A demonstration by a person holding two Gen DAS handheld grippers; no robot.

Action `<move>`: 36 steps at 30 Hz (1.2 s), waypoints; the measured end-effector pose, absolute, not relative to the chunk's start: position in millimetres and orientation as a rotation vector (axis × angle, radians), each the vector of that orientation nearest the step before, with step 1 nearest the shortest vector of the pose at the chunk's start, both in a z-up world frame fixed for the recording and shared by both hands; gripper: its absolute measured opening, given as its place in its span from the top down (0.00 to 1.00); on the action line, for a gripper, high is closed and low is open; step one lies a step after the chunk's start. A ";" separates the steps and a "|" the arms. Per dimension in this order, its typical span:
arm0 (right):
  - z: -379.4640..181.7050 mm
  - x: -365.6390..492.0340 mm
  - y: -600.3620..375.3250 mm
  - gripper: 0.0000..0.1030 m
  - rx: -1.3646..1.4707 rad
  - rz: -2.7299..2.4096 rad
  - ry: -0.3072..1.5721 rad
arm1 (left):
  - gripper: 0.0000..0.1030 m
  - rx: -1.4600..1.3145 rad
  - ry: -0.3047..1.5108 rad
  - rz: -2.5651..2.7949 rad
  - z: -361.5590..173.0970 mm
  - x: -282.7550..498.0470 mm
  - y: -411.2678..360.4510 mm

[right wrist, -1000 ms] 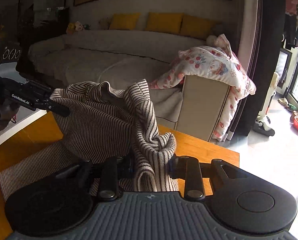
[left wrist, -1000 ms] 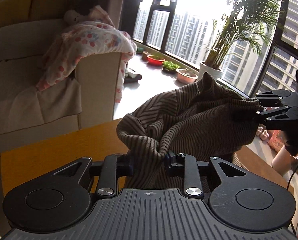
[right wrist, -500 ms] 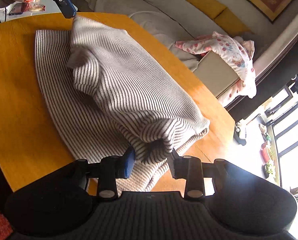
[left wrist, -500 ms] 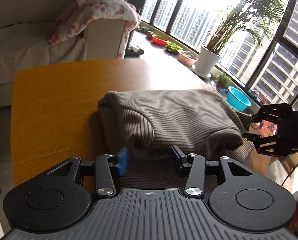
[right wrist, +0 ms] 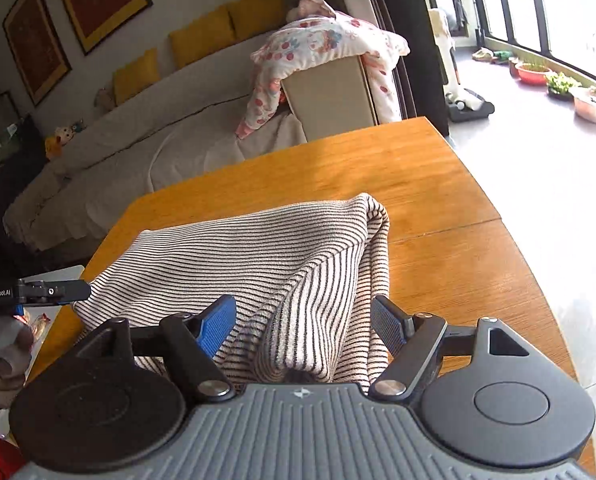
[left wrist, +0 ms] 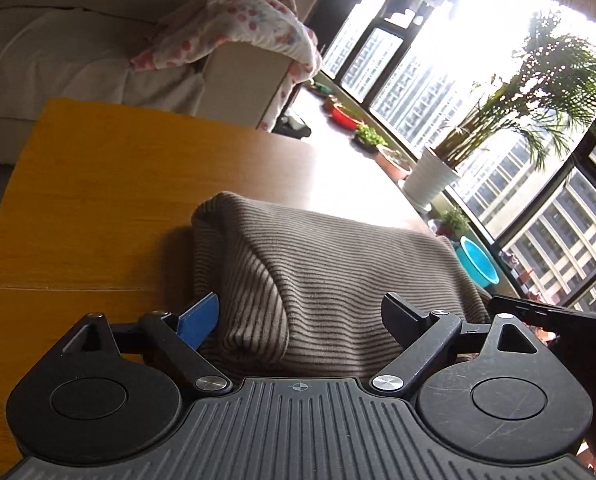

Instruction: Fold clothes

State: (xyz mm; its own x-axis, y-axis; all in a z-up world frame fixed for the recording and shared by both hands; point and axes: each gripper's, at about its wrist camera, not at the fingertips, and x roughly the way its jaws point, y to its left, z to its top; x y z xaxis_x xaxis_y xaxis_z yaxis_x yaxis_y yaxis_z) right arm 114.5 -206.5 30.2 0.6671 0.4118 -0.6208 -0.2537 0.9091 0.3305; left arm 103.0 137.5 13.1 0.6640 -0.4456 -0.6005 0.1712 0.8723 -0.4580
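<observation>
The striped garment [left wrist: 338, 280] lies doubled over at lower centre of both views on the tabletop [left wrist: 97, 200]. Left tongs [left wrist: 298, 320] and right tongs [right wrist: 304, 324] are both spread wide, gripping nothing — the cloth merely sits between the fingers. Risk, as I judge it: pulling back could snag the bulging top layer and undo the fold. Containers: a blue basin [left wrist: 480, 262] at right, contents not visible.

Striped garment [right wrist: 257, 256]: near edge hidden behind right gripper [right wrist: 304, 322] body. Table [left wrist: 97, 200]: near edge cut off at frame bottom. Window-side glare washes out the table's far corner.
</observation>
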 end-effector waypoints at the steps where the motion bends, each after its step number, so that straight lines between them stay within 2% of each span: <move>1: 22.9 118.1 -202.2 0.28 0.226 0.374 0.761 | 0.10 -0.374 0.786 -0.349 7.8 107.8 132.0; 3: 13.0 121.8 -191.0 0.34 0.182 0.372 0.755 | 0.11 -0.347 0.788 -0.336 1.8 112.4 123.5; 5: 7.6 124.2 -181.6 0.42 0.127 0.369 0.740 | 0.16 -0.315 0.777 -0.327 -1.7 114.2 116.3; 6: 8.9 124.0 -178.0 0.45 0.093 0.370 0.726 | 0.31 -0.299 0.771 -0.329 -2.5 114.3 113.3; 7: 13.6 122.4 -174.3 0.59 0.054 0.370 0.701 | 0.46 -0.276 0.764 -0.322 -1.2 113.3 110.5; 8: 21.0 120.5 -173.2 0.66 0.036 0.378 0.682 | 0.50 -0.250 0.757 -0.312 0.7 112.0 107.7; 9: 28.4 118.6 -172.0 0.78 0.019 0.385 0.663 | 0.67 -0.235 0.743 -0.307 6.5 110.2 107.4; 10: 36.6 116.2 -171.6 0.79 0.006 0.396 0.643 | 0.74 -0.234 0.725 -0.308 15.0 106.5 108.8; 14: 73.5 93.6 -179.7 0.80 0.013 0.473 0.551 | 0.75 -0.241 0.647 -0.367 57.1 72.1 110.7; 17: 74.9 78.8 -186.1 0.80 0.024 0.493 0.536 | 0.75 -0.168 0.608 -0.396 69.9 39.3 101.9; 23: 16.6 81.0 -175.7 0.79 -0.067 0.428 0.611 | 0.72 -0.196 0.715 -0.344 19.7 34.0 101.9; 25: 14.3 82.8 -173.6 0.79 -0.074 0.426 0.597 | 0.72 -0.210 0.727 -0.327 11.3 38.1 105.0; 30: 42.7 85.2 -165.9 0.79 -0.098 0.455 0.520 | 0.73 -0.230 0.639 -0.339 39.7 36.8 114.9; 34: 26.6 95.5 -159.7 0.79 -0.144 0.437 0.547 | 0.72 -0.206 0.690 -0.308 23.8 38.9 112.5; 36: 10.5 100.6 -161.8 0.70 -0.161 0.416 0.582 | 0.67 -0.189 0.726 -0.295 10.6 37.1 110.7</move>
